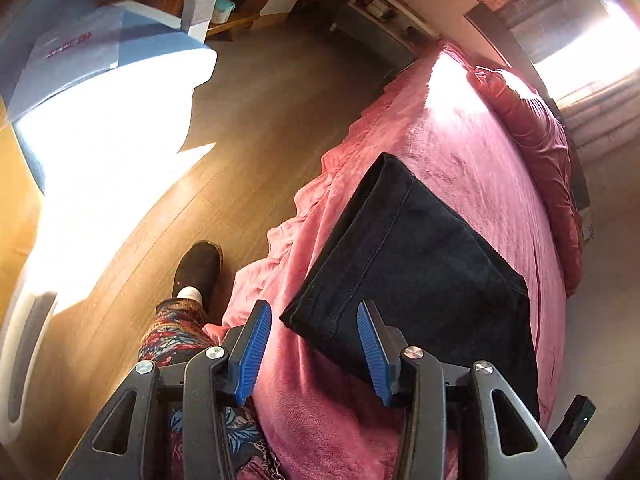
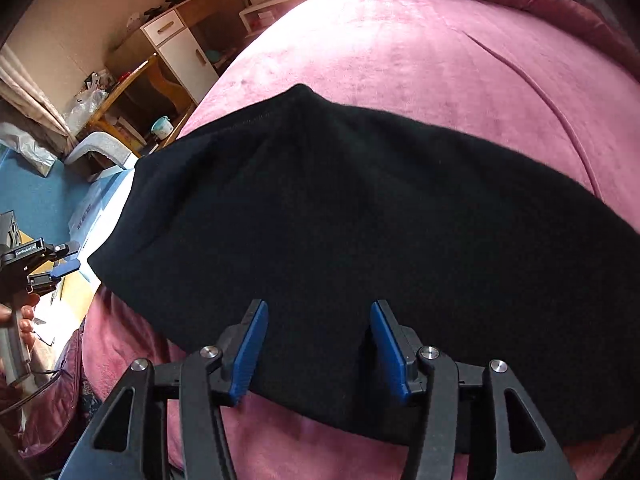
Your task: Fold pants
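Black pants point(image 1: 420, 264) lie folded into a flat block on the pink bed point(image 1: 460, 152). In the right wrist view the pants point(image 2: 360, 240) fill the middle of the frame. My left gripper point(image 1: 314, 312) is open and empty, hovering above the near corner of the pants at the bed's edge. My right gripper point(image 2: 318, 312) is open and empty, just over the near edge of the pants. The left gripper also shows at the left edge of the right wrist view point(image 2: 66, 262), held off the bed's side.
Wooden floor point(image 1: 248, 128) lies left of the bed, with my foot in a dark slipper point(image 1: 198, 270). A red pillow roll point(image 1: 536, 136) lies along the bed's far side. A white cabinet point(image 2: 180, 52), a wooden chair point(image 2: 132, 96) and clutter stand beyond the bed.
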The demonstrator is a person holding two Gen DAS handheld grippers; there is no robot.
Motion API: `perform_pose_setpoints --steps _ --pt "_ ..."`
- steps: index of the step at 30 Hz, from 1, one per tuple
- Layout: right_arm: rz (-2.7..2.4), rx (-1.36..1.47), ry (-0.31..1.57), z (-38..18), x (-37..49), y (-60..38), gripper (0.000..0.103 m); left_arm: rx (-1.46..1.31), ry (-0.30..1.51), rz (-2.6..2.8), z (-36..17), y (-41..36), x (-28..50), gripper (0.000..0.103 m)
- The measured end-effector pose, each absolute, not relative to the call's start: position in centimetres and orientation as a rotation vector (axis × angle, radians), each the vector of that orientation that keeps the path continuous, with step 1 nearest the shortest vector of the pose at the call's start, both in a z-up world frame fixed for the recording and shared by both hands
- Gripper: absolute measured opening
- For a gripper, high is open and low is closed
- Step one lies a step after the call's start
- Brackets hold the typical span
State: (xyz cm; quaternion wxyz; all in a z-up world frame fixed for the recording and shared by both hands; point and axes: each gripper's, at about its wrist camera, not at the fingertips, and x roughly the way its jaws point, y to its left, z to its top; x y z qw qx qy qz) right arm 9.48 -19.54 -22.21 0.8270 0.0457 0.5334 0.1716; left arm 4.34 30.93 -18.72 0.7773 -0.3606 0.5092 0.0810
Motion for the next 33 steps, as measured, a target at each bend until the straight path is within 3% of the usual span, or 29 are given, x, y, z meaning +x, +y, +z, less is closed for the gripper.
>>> perform_pose_setpoints --steps 6,7,9,11,12,17,22,24,27,29,33 --pt "0.331 0.07 1.131 -23.2 8.3 -19.7 0.054 -0.823 1.147 0.183 -20.2 29.7 4.1 0.042" --pt "0.322 0.057 1.13 -23.4 8.2 -19.7 0.054 -0.816 1.146 0.178 -20.3 29.4 4.2 0.029" --pt "0.314 0.057 1.129 -23.6 8.2 -19.8 0.054 -0.791 1.131 0.17 -20.3 29.1 4.5 0.025" --pt "0.308 0.061 1.131 -23.9 8.2 -19.8 0.055 -0.761 1.1 0.147 -20.0 28.6 4.8 0.008" --pt "0.306 0.063 1.134 -24.0 8.2 -19.8 0.055 -0.752 1.084 0.143 -19.7 28.5 5.0 0.007" --pt "0.317 0.129 1.147 -25.4 8.4 -20.8 0.067 -0.649 1.012 0.148 -17.5 28.2 5.4 0.006" --pt "0.326 0.153 1.167 -26.0 8.9 -20.9 0.073 -0.595 1.137 0.204 -21.8 27.9 6.2 0.007" --pt "0.357 0.157 1.177 -26.1 9.4 -20.4 0.091 -0.568 1.141 0.21 -22.1 27.5 6.3 0.007" --pt "0.36 0.059 1.183 -26.3 9.5 -18.4 0.102 -0.561 1.126 0.211 -21.6 27.5 6.4 0.008" --pt "0.344 0.03 1.173 -26.4 9.4 -17.9 0.103 -0.552 1.114 0.245 -20.9 27.7 6.2 0.023" --pt "0.362 0.105 1.159 -25.5 9.2 -19.2 0.099 -0.503 1.04 0.324 -18.3 28.0 5.6 0.026"
